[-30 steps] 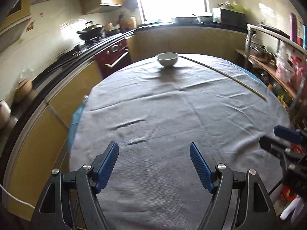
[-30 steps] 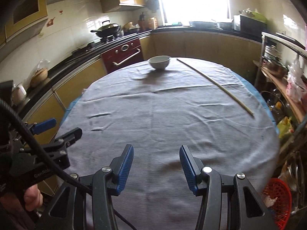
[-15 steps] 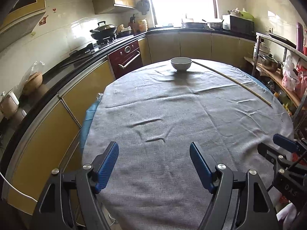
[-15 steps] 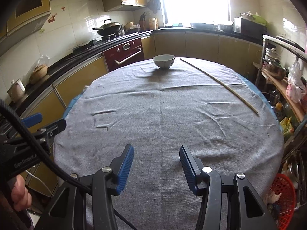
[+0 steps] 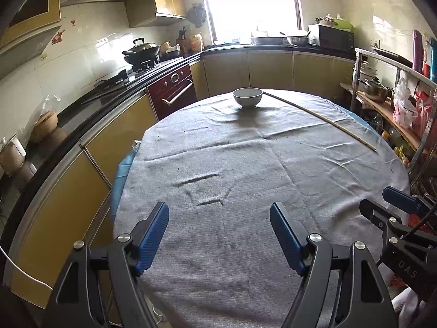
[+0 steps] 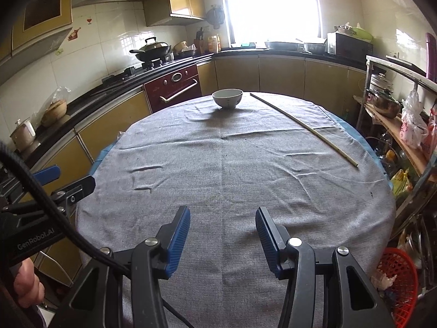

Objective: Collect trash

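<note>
Partly, the red basket (image 6: 397,281) is cut off.

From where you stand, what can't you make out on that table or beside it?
- Bowl contents: both views, hidden by its own wall.
- Dark specks on the cloth: too small to identify.
- Red basket: right wrist view, cut off by the edge.
- Window: overexposed in both views.

Left gripper (image 5: 219,227) raised and drawn back from the table (image 5: 245,287) since the first frame: near edge and cabinets (image 5: 54,213) beneath more exposed, bowl (image 5: 247,97) lower in view. Right view likewise shows more floor-side rim.
</note>
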A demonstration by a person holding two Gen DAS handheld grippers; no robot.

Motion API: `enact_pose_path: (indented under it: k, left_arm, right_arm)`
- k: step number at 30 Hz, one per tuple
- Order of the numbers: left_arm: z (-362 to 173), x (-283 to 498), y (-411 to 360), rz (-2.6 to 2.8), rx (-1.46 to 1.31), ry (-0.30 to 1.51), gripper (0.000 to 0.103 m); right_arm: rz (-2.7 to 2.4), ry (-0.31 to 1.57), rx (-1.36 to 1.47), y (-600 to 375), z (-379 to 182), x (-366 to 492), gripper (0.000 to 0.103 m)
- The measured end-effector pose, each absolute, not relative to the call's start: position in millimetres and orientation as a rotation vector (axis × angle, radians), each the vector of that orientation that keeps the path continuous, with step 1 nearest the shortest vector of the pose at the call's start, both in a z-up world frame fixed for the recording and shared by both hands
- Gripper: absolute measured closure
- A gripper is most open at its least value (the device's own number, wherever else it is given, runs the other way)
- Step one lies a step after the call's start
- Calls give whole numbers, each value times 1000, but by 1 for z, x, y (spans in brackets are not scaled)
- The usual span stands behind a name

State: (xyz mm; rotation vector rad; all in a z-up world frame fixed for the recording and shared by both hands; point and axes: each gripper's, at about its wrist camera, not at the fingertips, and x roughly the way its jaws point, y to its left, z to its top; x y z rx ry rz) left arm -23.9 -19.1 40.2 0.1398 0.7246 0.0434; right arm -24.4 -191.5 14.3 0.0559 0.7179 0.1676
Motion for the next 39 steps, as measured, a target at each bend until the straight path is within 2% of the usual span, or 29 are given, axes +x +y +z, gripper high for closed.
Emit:
enact_pose_path:
  k: [39]
  left_arm:
    - [32, -15, -19, 24, 131, 746, 26]
  right_arm:
    - [157, 721, 51, -190, 17, -18, 49]
